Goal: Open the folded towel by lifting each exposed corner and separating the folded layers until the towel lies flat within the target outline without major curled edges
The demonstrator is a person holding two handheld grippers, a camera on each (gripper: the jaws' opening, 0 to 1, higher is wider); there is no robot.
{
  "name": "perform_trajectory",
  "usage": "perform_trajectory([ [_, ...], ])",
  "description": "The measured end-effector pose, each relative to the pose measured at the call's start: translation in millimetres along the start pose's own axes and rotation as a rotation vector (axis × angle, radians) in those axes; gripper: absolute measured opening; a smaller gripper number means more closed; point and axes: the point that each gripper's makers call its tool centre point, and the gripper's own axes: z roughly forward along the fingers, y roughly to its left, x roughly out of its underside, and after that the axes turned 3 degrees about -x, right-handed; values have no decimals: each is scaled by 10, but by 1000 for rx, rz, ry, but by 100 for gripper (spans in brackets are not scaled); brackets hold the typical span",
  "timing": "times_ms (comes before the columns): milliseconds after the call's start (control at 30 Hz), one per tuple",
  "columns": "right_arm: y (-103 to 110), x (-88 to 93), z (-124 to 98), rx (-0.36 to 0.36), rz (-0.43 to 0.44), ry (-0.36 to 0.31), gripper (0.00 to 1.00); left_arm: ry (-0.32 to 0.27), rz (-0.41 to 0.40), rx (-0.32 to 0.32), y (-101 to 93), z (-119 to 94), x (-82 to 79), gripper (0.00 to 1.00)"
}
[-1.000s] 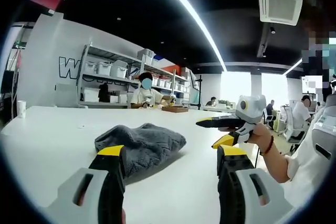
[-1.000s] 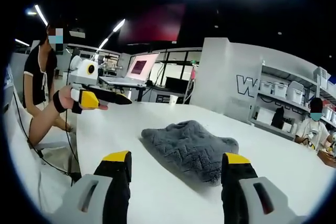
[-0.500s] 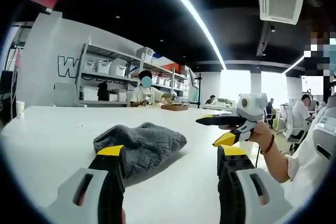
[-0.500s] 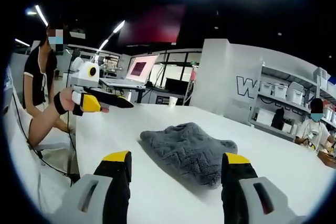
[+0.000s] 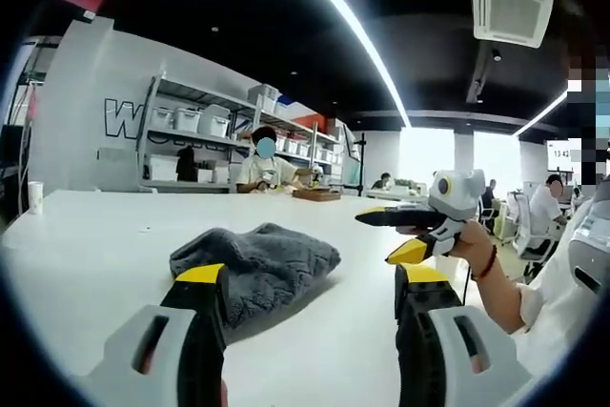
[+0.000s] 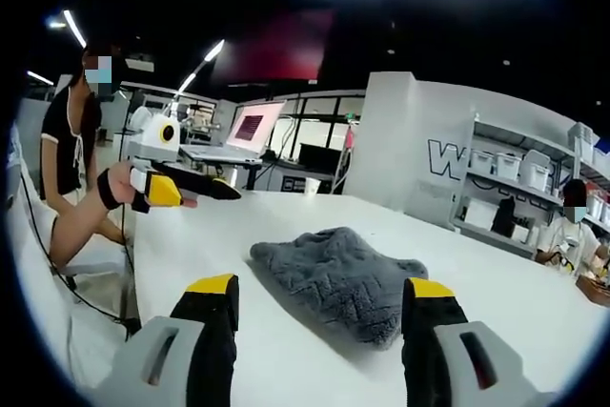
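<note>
In the left gripper view, the grey towel (image 5: 255,264) is seen lying folded and rumpled on the white table (image 5: 86,245), just beyond the left jaw of the left gripper (image 5: 310,297). The jaws of that gripper are held wide apart, with bare table seen between them; nothing is gripped, and the towel is not touched by either yellow-tipped jaw. Further right, the right gripper (image 5: 398,234) is seen held above the table by a hand (image 5: 474,245) with a dark wrist strap. Its jaws are parted and nothing is held between them.

In the right gripper view, the left gripper (image 6: 212,187) is seen at the left, carried over the table edge by a hand (image 6: 118,185). From this side angle its opening cannot be judged. The towel (image 6: 338,278) is seen in the middle of the table (image 6: 496,278), between and beyond the right gripper's (image 6: 317,297) own jaws, which are spread wide and empty. The towel is well apart from both grippers and rests in a thick bundle, its layers not separated.

Shelving with white bins (image 5: 191,121) is seen along the far wall.
</note>
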Motion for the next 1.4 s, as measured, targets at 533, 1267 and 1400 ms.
perform_trajectory([
  [533,-176,-22,49,18,11,9,67,51,48,-41,96,108,45,71],
  [1267,-289,44,119,21,54,14,64,37,-16,-3,125,219,-7,70],
  [1400,-313,52,123,26,61,13,64,39,-21,-13,151,226,6,70],
])
